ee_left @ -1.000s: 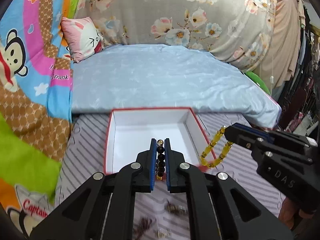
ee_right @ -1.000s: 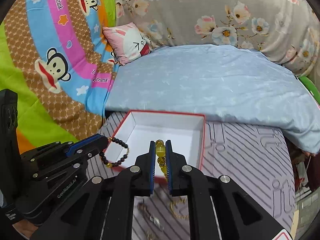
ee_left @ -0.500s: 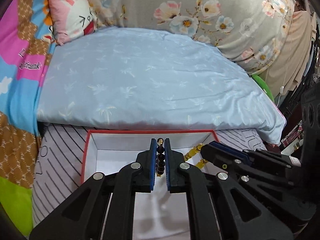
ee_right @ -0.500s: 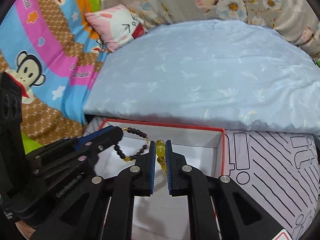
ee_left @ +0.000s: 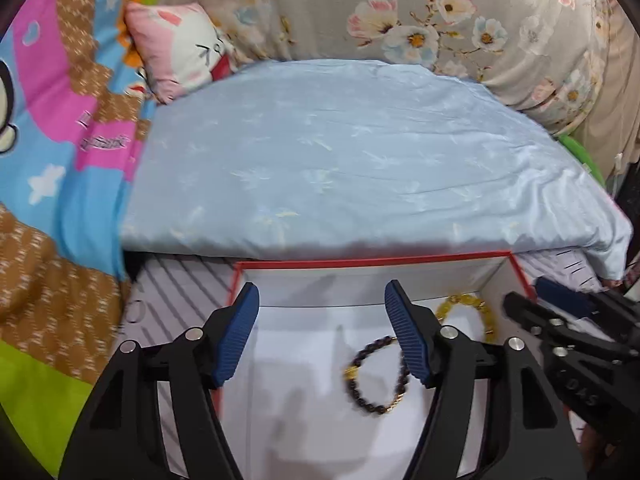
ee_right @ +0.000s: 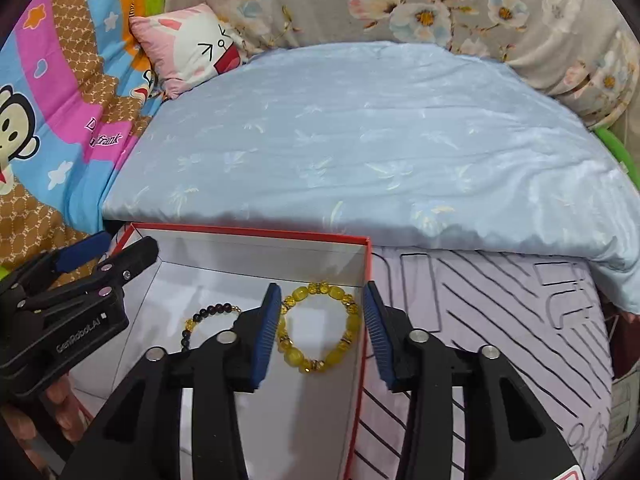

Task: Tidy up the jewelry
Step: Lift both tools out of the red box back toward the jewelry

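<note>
Left gripper (ee_left: 322, 334): jaws opening, nothing pressed between the pads. The black bracelet (ee_left: 376, 376) is seen lying loose on the box floor, below and partly behind the right-hand pad; its image is a little smeared, so whether it has fully settled cannot be told.

Right gripper (ee_right: 320, 328): jaws also opening, pads clear of any bead. The yellow bracelet (ee_right: 318, 330) is framed between the pads but lies flat on the floor of the box (ee_right: 248, 232), close against the right wall. Both grippers are held low over the box, side by side, each visible at the edge of the other's view.

Progress, as judged: two bracelets are now inside the box, near each other but not touching, black to the left, yellow to the right. This pair's placing looks done bar the withdrawal. No other jewelry is visible in either view; whether more pieces remain outside the box cannot be told, since the ground nearer the person is hidden by the gripper bodies.

Surface: the box is white inside with a red rim and sits on a pale mat (ee_right: 500, 320) printed with dark lines. Directly behind it a light blue quilt (ee_right: 360, 140) is folded thick. Beyond that, a pink cat pillow (ee_right: 192, 48), a bright monkey-print blanket (ee_right: 52, 92) on the left, and grey floral fabric (ee_right: 440, 0) across the back. The setting appears to be a bed.
</note>
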